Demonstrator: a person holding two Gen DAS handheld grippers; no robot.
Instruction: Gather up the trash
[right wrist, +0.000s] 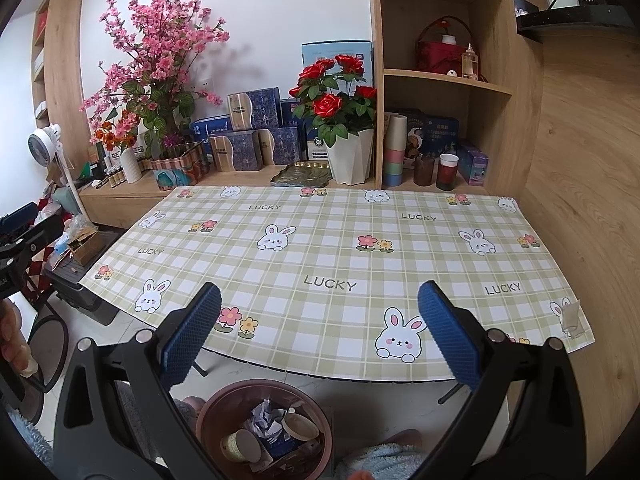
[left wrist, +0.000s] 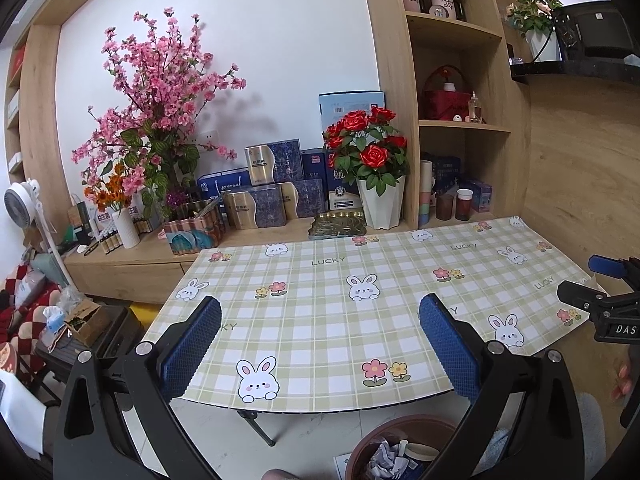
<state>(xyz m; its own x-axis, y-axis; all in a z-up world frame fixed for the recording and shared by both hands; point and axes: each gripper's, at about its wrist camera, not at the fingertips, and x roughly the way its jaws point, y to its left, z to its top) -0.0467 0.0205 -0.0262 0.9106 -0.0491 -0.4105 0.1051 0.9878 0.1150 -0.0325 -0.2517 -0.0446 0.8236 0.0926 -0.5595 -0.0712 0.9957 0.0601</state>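
Below, bin [right wrist: 264, 432] with crumpled paper [right wrist: 266, 420]

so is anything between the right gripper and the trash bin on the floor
Nothing visible. The right gripper is open and empty above the table edge, and the bin sits just below it on the floor, open-topped with paper and cups inside.
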